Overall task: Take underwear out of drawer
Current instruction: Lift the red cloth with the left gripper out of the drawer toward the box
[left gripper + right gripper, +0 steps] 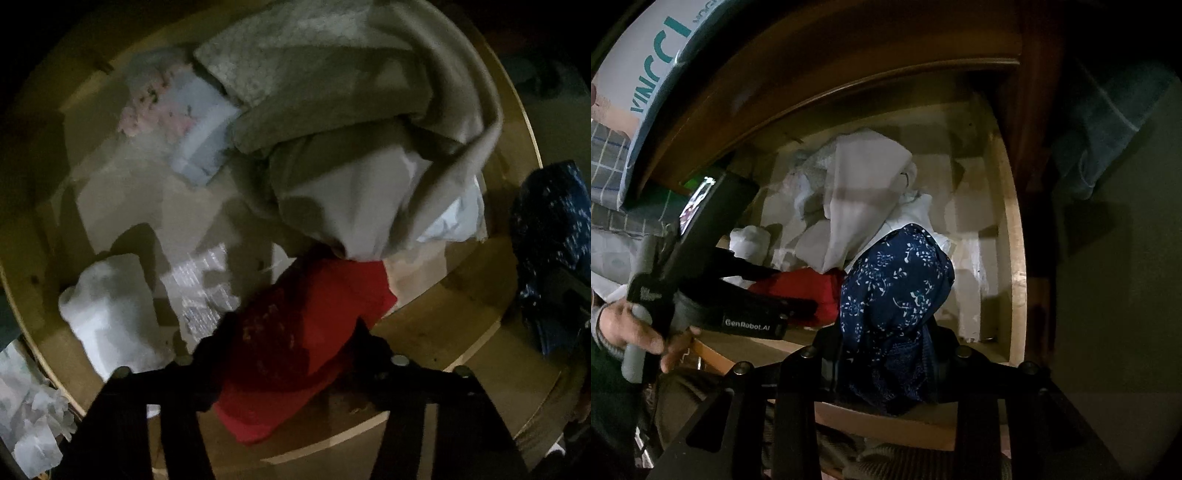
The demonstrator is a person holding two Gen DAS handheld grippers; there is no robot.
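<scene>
A red piece of underwear (317, 314) lies at the front of the open wooden drawer (454, 325). My left gripper (295, 332) points down into the drawer, and its black fingers press on the red cloth from both sides. The right wrist view shows the same left gripper (790, 291) with the red underwear (816, 288) between its fingers. My right gripper (886, 354) is shut on a dark blue underwear with white flowers (897, 280), bunched and held up over the drawer's front edge. That blue piece (554, 236) also shows at the right of the left wrist view.
A heap of beige and white cloth (351, 110) fills the back of the drawer. A folded white item (107, 306), a foil blister pack (203, 291) and a pale floral packet (192, 122) lie at the left. A lettered box (657, 62) sits above; a hand (646, 332) holds the left gripper.
</scene>
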